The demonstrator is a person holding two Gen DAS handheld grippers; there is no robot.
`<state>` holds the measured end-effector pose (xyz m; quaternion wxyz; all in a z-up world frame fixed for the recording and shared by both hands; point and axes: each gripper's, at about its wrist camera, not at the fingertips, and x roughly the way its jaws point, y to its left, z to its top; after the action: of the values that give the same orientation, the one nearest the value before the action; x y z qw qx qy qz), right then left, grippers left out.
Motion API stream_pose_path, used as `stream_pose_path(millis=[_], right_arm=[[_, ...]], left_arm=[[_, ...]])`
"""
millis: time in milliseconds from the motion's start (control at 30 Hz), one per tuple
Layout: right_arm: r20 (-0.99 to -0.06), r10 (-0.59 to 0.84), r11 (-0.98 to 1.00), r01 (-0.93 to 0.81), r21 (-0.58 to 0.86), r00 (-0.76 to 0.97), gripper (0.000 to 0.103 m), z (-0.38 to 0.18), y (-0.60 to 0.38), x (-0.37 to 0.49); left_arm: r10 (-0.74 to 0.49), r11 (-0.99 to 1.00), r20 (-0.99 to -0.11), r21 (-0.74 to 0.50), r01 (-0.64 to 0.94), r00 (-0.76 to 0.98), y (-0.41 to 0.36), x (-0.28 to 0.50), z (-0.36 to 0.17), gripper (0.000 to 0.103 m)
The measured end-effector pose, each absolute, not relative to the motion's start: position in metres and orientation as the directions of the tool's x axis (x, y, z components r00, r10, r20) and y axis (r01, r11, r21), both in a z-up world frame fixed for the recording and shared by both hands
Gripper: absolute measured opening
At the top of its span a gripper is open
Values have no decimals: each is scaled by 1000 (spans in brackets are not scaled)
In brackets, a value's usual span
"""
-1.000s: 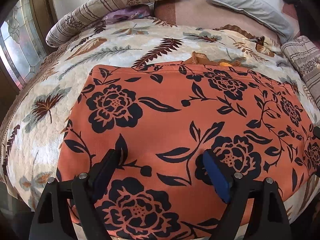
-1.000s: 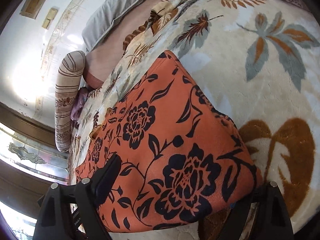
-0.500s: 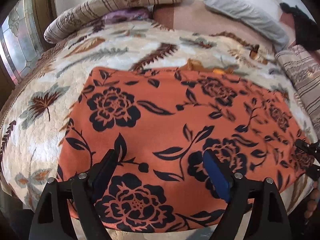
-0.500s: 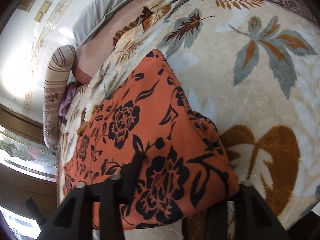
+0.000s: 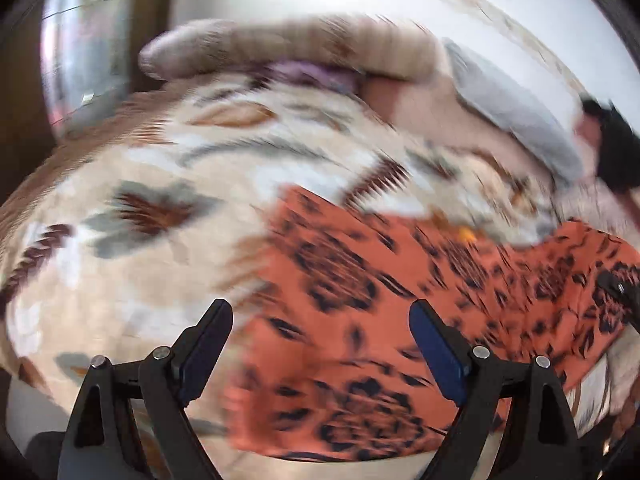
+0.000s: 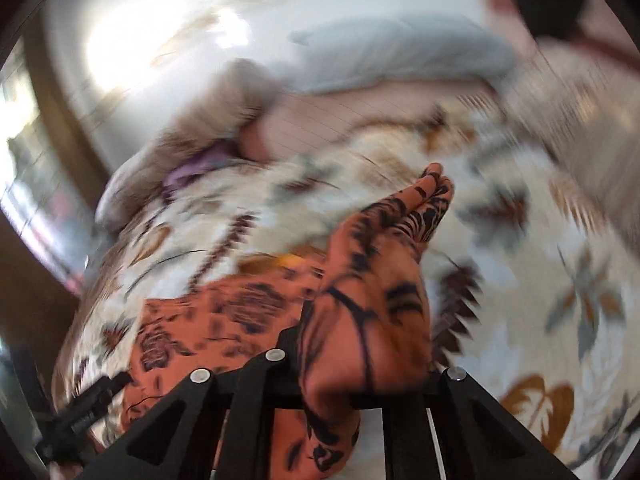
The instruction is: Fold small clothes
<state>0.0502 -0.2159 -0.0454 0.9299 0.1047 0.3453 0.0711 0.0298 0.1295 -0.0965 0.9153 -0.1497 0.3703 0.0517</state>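
An orange garment with black flowers (image 5: pixel 360 320) lies on the leaf-patterned blanket (image 5: pixel 120 240). My left gripper (image 5: pixel 320 340) is open and empty above the garment's near left corner. My right gripper (image 6: pixel 360 364) is shut on the garment's right edge (image 6: pixel 372 300) and holds it lifted, so the cloth stands up in a bunched fold over the jaws. The right gripper also shows at the right edge of the left wrist view (image 5: pixel 620 292). Both views are motion-blurred.
A striped bolster (image 5: pixel 280 48) and a grey pillow (image 5: pixel 512 108) lie at the head of the bed. A purple cloth (image 5: pixel 312 76) sits below the bolster. A window (image 5: pixel 80 60) is at the left. The left gripper shows at the lower left of the right wrist view (image 6: pixel 80 412).
My right gripper has closed on the garment's right edge and lifted it. My left gripper has swung left to the garment's left corner and stays open.
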Motion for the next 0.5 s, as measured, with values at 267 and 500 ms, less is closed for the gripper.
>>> stream_pose_path(millis=[267,500], right_arm=[[-745,330,889,-456,38,580,12,-102,-19,39],[-760,408,880,-439,180,506,11,-103,-10,58]], left_arm=[[142,742,-773,-330,-583,618,265,5,-145,90],[107,767,-767,-342,-543,633,263,6,-150,90]])
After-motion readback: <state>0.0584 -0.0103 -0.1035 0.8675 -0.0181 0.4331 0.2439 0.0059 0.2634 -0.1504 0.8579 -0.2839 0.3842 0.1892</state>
